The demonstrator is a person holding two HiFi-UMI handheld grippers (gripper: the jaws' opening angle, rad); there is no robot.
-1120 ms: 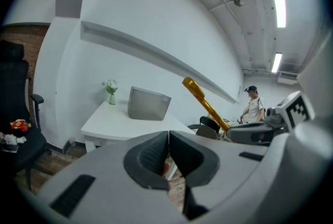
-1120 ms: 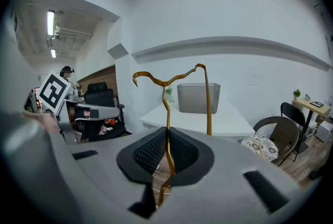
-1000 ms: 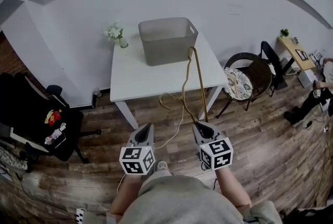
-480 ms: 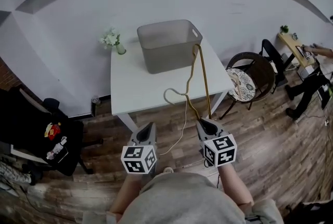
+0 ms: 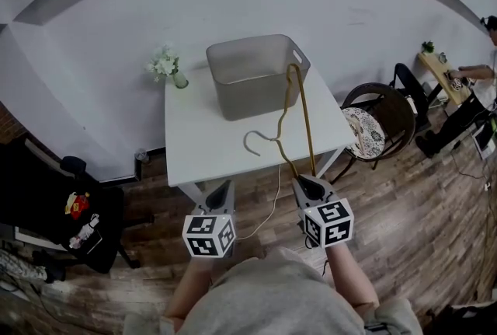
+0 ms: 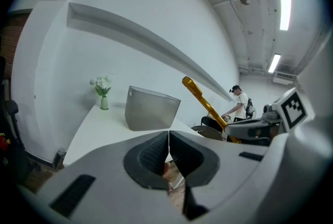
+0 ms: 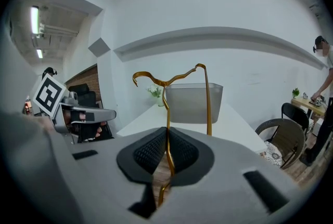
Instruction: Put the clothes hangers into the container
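Observation:
A gold clothes hanger (image 5: 299, 112) is clamped in my right gripper (image 5: 308, 184), which is shut on its lower part; the hanger (image 7: 169, 114) rises between the pads, its hook (image 5: 256, 141) over the white table (image 5: 202, 143). The hanger's far end reaches up beside the grey container (image 5: 256, 73) standing at the table's back. From the right gripper view the container (image 7: 193, 101) lies straight ahead. My left gripper (image 5: 219, 193) hangs before the table's front edge, shut with nothing in it; its pads (image 6: 156, 153) meet, and the container (image 6: 151, 108) and hanger (image 6: 203, 103) show beyond.
A small vase of white flowers (image 5: 168, 65) stands on the table's back left corner. A round chair with a patterned cushion (image 5: 369, 127) sits right of the table. A black chair (image 5: 54, 205) is at the left. A person (image 5: 466, 77) stands by a desk far right. A cable (image 5: 268, 201) trails on the floor.
The table and container have come nearer as I stepped forward. The hanger's hook now hangs over the tabletop instead of before its front edge. Both grippers stay shut.

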